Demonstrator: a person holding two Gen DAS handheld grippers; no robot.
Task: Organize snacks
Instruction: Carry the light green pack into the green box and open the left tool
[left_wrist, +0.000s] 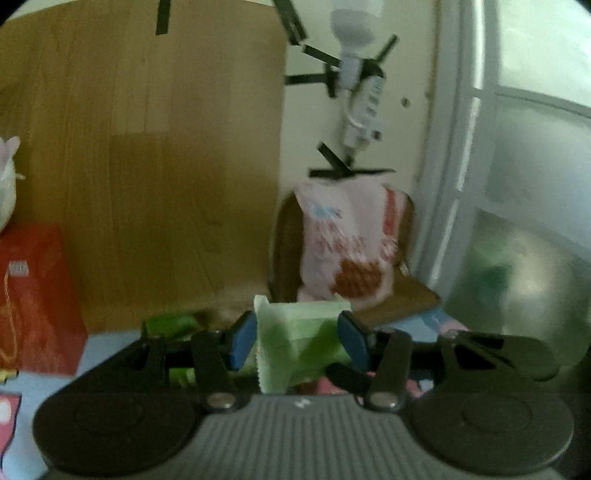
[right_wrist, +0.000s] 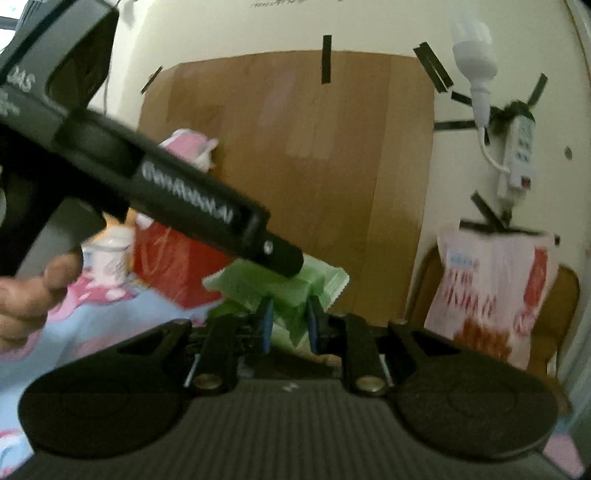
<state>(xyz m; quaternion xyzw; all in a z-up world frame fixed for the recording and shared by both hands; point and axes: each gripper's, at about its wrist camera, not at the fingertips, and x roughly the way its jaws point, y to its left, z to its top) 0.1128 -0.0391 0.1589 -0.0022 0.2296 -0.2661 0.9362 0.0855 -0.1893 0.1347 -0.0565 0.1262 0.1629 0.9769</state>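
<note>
My left gripper (left_wrist: 297, 338) is shut on a pale green snack packet (left_wrist: 295, 343), held upright between its blue pads above the table. My right gripper (right_wrist: 290, 319) is shut on a green snack packet (right_wrist: 295, 284) as well. The left gripper's black body (right_wrist: 166, 192) crosses the right wrist view from the upper left and reaches that same green packet, so both may hold one packet; I cannot tell. A pink and white snack bag (left_wrist: 343, 240) stands upright in a brown basket (left_wrist: 406, 291) at the right; it also shows in the right wrist view (right_wrist: 491, 295).
A red box (left_wrist: 33, 302) stands at the left on a blue patterned tablecloth (left_wrist: 107, 343). A wooden board (left_wrist: 147, 166) leans on the wall behind. A small green packet (left_wrist: 170, 325) lies on the table. A white cup (right_wrist: 110, 258) stands left of the red box (right_wrist: 173, 266). A power strip (right_wrist: 517, 158) hangs on the wall.
</note>
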